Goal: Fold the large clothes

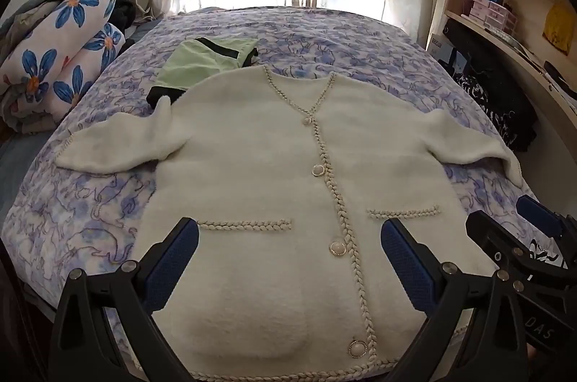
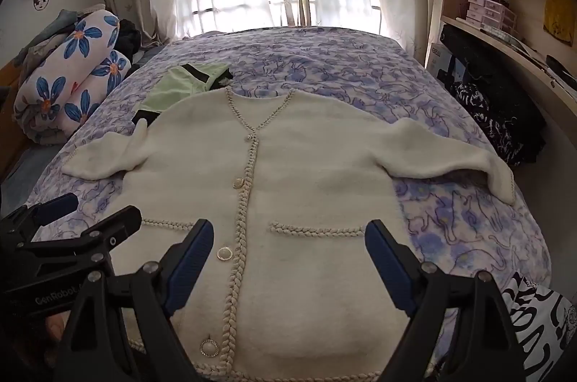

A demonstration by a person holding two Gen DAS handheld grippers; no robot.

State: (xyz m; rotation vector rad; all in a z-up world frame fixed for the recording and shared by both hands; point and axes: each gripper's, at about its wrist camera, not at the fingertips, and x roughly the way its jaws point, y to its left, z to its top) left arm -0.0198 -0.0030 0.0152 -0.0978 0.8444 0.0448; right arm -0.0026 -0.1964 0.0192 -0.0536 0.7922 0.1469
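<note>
Both grippers, left (image 1: 288, 255) and right (image 2: 288, 252), hover wide open and empty; probably take the cardigan (image 1: 259, 165) sleeves first, pinching each cuff squarely

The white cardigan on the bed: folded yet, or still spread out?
Spread out. The white cardigan lies flat, front up and buttoned, on the bed, both sleeves stretched sideways; no part is folded over.

Bed (image 1: 324, 32) w/ purple-blue print cover. Cream cardigan (image 1: 252, 165) spread flat, centre frame, sleeves out. Green folded garment (image 1: 194, 64) just above its left shoulder, touching. Floral rolled quilt (image 1: 61, 57) far left.
</note>
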